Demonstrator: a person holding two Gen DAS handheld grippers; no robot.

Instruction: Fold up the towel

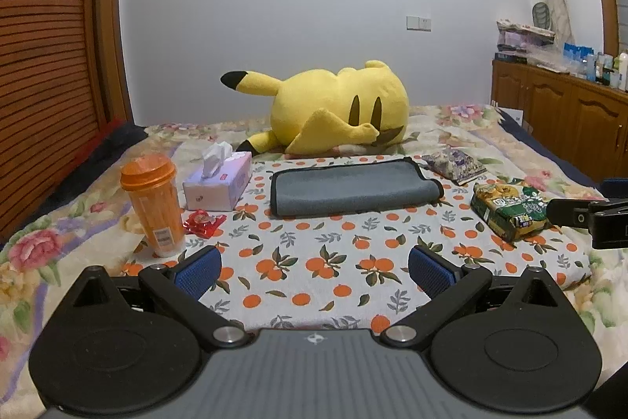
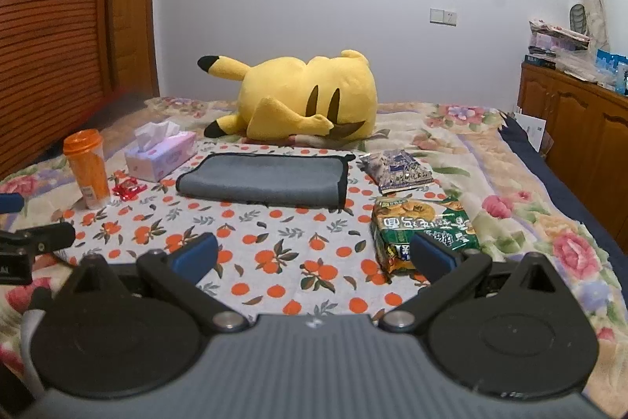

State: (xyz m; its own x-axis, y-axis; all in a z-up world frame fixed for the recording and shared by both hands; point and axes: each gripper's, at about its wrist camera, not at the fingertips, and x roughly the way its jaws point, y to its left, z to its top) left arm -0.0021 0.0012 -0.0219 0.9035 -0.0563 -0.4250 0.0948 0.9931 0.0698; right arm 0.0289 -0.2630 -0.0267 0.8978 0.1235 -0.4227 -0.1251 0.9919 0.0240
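**Towel lies folded on the cloth; both grippers hang back, empty**

At the far left an orange lidded tumbler (image 1: 155,201) stands upright, with a red crinkled wrapper (image 1: 204,222) just beside its base and a lilac tissue box (image 1: 219,183) behind that. In the middle, on the orange-print cloth (image 1: 314,262), the grey towel (image 1: 349,189) rests as a flat oblong with black edging; its near edge looks rounded like a fold, so it appears to be doubled over at least once. A yellow Pikachu plush (image 1: 337,105) sprawls behind it. To the right lie a purple snack packet (image 1: 455,163) and a green noodle pack (image 1: 510,211).

The left gripper (image 1: 314,262) has its jaws spread wide with nothing between them, well short of the towel. The right gripper (image 2: 314,254) is likewise spread and empty, its right finger overlapping the noodle pack in view.

In my judgement the fold is either finished or awaiting one more pass. A further fold would call for both grippers to reach forward and pinch the towel's two corners on one short end.
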